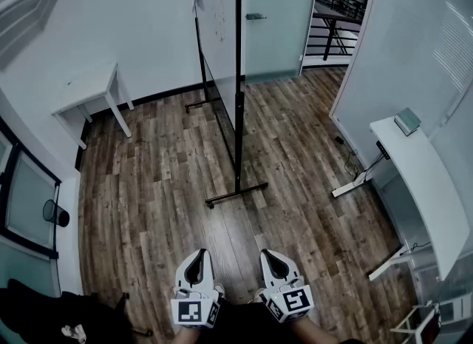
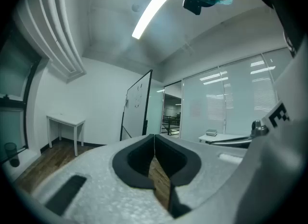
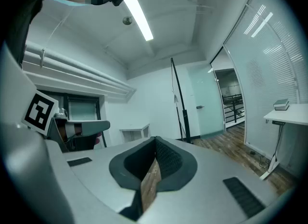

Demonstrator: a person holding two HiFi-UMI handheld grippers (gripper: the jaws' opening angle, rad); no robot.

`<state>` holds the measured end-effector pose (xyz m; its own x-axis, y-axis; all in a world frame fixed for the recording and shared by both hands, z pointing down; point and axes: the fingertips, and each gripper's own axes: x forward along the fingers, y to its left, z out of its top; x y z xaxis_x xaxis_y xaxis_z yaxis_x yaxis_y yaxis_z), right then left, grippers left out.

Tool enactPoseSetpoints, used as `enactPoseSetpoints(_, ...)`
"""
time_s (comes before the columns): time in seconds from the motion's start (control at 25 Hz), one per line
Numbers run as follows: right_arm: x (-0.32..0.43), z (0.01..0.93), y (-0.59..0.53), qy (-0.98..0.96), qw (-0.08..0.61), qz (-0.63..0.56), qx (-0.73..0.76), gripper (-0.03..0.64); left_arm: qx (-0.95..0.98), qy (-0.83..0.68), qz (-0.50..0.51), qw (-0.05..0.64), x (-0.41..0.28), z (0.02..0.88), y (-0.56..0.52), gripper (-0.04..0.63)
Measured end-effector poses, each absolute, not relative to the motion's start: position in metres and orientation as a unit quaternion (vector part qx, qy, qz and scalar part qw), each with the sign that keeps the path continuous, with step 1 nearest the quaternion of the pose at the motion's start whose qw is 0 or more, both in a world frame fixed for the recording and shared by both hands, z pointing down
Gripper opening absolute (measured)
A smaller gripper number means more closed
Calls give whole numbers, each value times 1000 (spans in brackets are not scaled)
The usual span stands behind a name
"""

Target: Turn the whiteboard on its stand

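The left gripper (image 1: 198, 255) and right gripper (image 1: 270, 255) are both clenched on nothing, held level and side by side, probably just carried ready for an approach. The whiteboard (image 1: 219, 39) stands well ahead of them, edge-on, untouched on its stand (image 1: 236, 194).

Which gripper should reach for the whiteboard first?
Probably left: the left gripper faces the scribbled side of the whiteboard; the right gripper sees it nearly edge-on. Both are shut and far off.
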<state>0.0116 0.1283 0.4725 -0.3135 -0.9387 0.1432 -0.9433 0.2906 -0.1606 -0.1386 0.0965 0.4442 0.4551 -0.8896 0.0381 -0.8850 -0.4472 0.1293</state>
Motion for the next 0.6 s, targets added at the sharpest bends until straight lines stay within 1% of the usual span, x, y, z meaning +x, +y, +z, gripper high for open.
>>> enactPoseSetpoints(0.4, 2, 476, 126, -800, 15, 109, 589, 11, 852, -518, -20, 72, -148, 447, 94, 18)
enactPoseSetpoints(0.6, -10, 472, 120, -798, -9, 118, 591, 12, 856, -511, -18, 78, -161, 449, 88, 18)
